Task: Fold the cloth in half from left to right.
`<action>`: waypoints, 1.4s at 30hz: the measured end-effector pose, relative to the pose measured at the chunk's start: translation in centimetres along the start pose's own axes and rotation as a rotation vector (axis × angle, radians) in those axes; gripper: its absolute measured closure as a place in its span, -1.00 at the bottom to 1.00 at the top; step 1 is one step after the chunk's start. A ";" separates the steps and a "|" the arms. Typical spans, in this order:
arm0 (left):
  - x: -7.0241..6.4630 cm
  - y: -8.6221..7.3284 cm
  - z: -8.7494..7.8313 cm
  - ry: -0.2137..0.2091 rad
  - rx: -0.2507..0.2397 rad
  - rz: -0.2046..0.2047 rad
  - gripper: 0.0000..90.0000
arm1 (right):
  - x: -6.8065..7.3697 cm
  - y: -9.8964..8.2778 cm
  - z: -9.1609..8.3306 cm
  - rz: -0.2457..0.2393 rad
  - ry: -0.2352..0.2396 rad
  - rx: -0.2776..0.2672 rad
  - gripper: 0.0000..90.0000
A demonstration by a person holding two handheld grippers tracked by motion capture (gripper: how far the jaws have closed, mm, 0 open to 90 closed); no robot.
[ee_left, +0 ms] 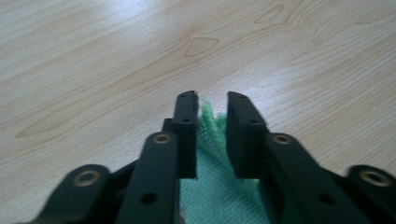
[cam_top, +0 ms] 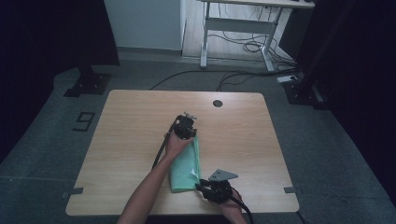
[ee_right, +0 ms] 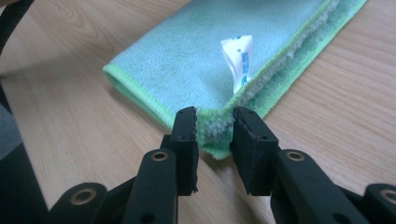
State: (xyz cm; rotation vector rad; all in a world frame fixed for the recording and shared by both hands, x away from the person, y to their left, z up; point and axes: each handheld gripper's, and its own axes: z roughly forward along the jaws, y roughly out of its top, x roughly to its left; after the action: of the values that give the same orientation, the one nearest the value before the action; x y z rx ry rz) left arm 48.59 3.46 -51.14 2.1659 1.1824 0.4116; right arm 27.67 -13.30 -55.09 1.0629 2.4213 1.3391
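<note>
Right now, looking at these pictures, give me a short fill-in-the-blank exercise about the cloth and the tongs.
1. The folded cloth on the wooden table is ____ in colour.
2. The small care label sewn at the cloth's edge is ____.
3. The cloth's corner sits ____ the right tongs' two jaws.
4. The left tongs are at the cloth's ____ end in the high view.

Missing words: green; white; between; far

Your left hand [cam_top: 176, 143] and forearm cover the left edge of the green cloth [cam_top: 187, 164] in the high view. Left gripper [ee_left: 210, 105] view: cloth cut off at the bottom edge, most of it behind the jaws. Right gripper [ee_right: 215, 122] view: cloth's far end runs off the top; print on the white tag [ee_right: 239, 59] too small to read. Your right hand [cam_top: 232, 208] is cut off at the bottom.
</note>
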 end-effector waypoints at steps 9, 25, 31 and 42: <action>0.7 -0.1 -2.2 -0.002 -0.033 -0.010 0.29 | -1.1 -0.6 -1.2 0.035 0.005 -0.006 0.46; 1.9 -2.6 -2.2 -0.005 0.013 0.011 0.31 | -1.0 3.1 0.6 -0.006 0.016 -0.050 0.53; 2.6 -3.4 -2.1 0.004 0.019 0.012 0.37 | -0.5 2.1 2.4 -0.025 0.016 0.031 0.52; 3.9 -5.2 -1.9 0.005 0.021 -0.004 0.38 | -0.4 1.0 1.5 -0.006 0.024 0.025 0.43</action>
State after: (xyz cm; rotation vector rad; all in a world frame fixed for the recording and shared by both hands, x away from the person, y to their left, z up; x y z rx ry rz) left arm 46.39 9.45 -53.22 2.1812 1.1990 0.4050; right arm 29.18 -12.16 -55.21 1.0507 2.4628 1.3303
